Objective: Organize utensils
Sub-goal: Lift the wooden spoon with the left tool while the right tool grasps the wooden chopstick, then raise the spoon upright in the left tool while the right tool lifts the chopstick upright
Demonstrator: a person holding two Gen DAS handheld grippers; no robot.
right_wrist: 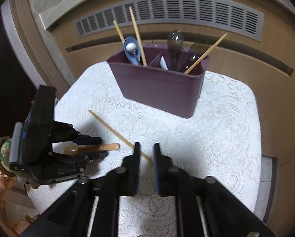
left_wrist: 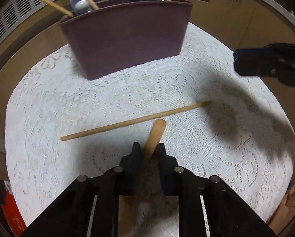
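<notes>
Left claw [left_wrist: 149,148] pinches flat wooden spoon [left_wrist: 154,136] by handle, near lace cloth [left_wrist: 49,108] on tabletop, likely for lift. Right claw [right_wrist: 147,149] narrow, fingers astride end of loose chopstick [right_wrist: 116,130], not pressing yet. Purple holder [right_wrist: 161,90] behind keeps sorted spoons, chopsticks upright; both pieces probably go there.

**Surface and what lies on it**

Small surface [right_wrist: 236,138] covered by a white lace cloth [right_wrist: 187,138]. On the cloth: purple divided holder [right_wrist: 159,90] standing upright at the far side, one loose chopstick [right_wrist: 110,127] lying flat, a wooden spoon [right_wrist: 100,148] near the front-left edge.
</notes>
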